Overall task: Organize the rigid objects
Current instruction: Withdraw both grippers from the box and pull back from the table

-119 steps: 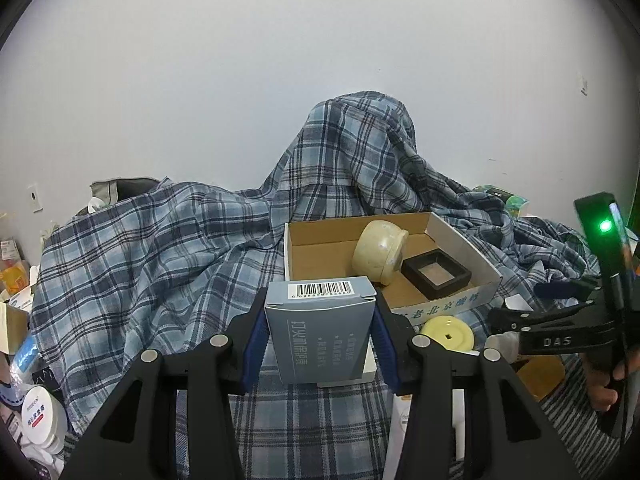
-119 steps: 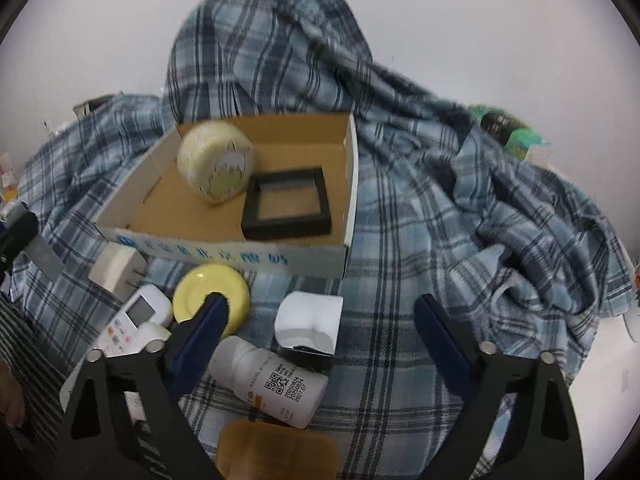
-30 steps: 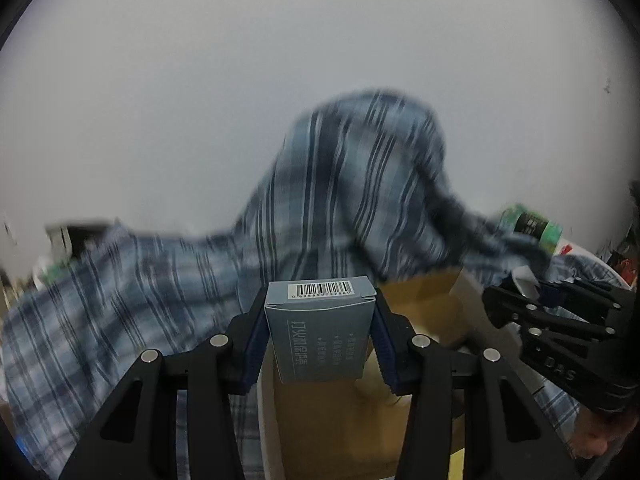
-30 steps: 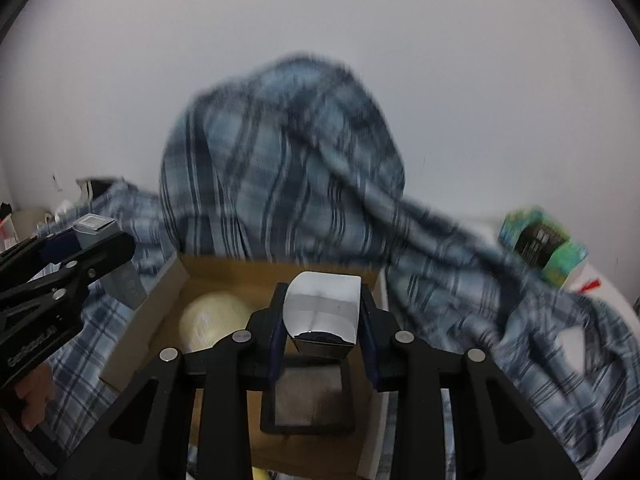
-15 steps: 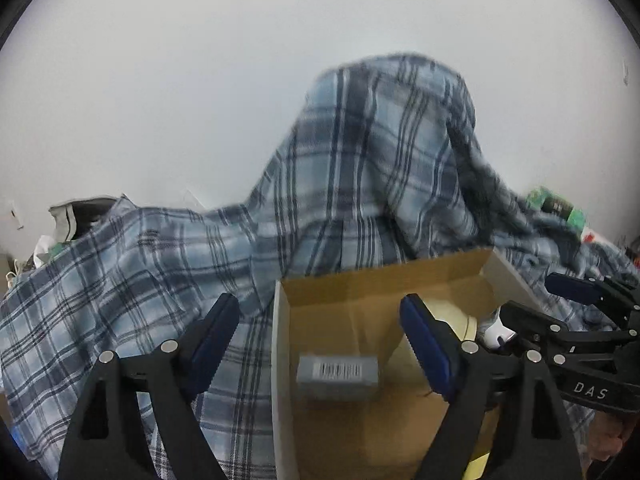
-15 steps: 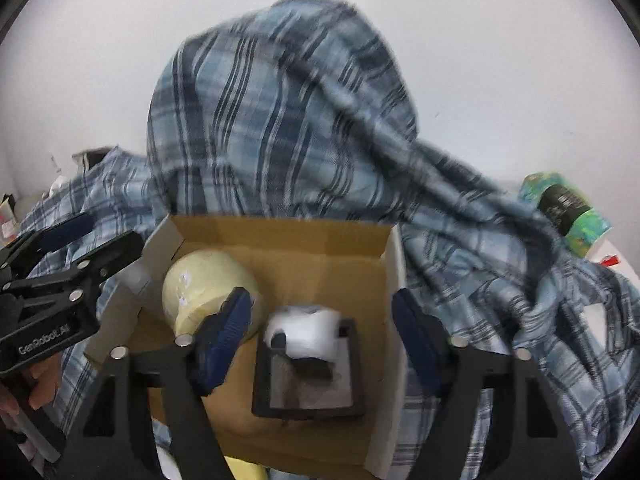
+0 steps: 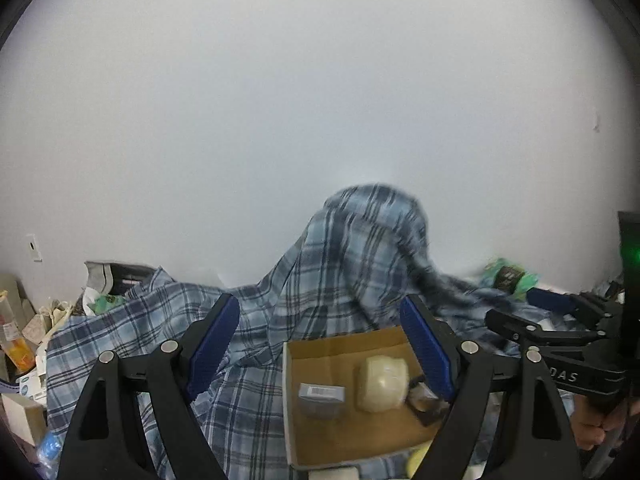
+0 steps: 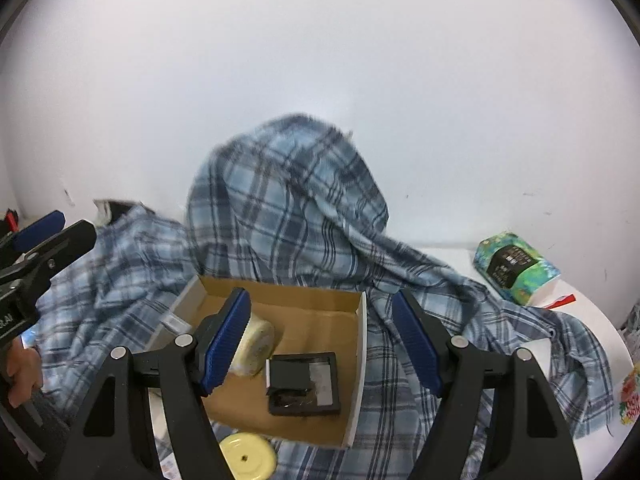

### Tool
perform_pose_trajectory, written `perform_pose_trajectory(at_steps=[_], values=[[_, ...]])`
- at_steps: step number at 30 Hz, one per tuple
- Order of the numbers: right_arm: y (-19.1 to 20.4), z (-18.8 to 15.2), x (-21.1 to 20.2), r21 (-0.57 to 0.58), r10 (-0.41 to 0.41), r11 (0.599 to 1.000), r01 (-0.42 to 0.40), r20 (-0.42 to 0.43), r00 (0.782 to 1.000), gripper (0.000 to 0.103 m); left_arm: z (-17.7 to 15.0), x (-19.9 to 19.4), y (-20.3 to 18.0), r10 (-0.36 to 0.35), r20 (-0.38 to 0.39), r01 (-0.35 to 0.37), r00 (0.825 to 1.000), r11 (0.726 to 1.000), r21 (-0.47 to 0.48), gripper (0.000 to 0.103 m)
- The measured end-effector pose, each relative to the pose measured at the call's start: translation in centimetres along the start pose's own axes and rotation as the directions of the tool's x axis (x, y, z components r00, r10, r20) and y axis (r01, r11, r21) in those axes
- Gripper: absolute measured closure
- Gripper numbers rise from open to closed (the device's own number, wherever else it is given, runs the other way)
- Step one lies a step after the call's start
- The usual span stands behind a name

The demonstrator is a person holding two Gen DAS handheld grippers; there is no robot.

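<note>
An open cardboard box (image 7: 340, 344) (image 8: 362, 344) lies on a blue plaid cloth. In it are a small grey box with a barcode (image 7: 321, 398), a cream round jar (image 7: 382, 378) (image 8: 256, 346) and a black square frame (image 8: 304, 383) with a white piece on it. My left gripper (image 7: 326, 350) is open and empty, raised above and behind the box. My right gripper (image 8: 322, 342) is open and empty above the box. Each gripper shows at the edge of the other's view.
A yellow round lid (image 8: 248, 455) lies in front of the box. The plaid cloth (image 8: 288, 208) rises in a tall hump against the white wall. A green patterned package (image 8: 514, 266) lies at the right. Clutter of small boxes (image 7: 20, 416) sits at the far left.
Both grippers opened and let their objects drop into the box, the grey box from the left and the white piece from the right. Both have since pulled back and up from the box.
</note>
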State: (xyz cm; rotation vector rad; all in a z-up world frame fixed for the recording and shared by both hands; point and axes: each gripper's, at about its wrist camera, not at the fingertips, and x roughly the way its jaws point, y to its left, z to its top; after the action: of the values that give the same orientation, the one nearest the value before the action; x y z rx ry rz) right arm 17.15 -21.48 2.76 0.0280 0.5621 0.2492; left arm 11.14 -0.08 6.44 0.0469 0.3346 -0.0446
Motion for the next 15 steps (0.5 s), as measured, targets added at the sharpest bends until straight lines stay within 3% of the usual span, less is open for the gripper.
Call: perform_pose_trajectory(at_steps=[9, 15], values=[[1.2, -1.5, -7.2, -0.042, 0.016, 0.999, -0.012, 0.091, 0.996, 0.031, -1.8, -6.7, -1.5, -0.043, 0.032, 0.042, 0.999, 0.999, 0.032, 0.019], [1.0, -4.3, -9.3, -0.017, 0.0, 1.0, 0.003, 0.123, 0.992, 0.031, -5.5, -7.8, -2.1, -0.054, -0.016, 0.055, 0.998, 0.996, 0.064, 0.019]])
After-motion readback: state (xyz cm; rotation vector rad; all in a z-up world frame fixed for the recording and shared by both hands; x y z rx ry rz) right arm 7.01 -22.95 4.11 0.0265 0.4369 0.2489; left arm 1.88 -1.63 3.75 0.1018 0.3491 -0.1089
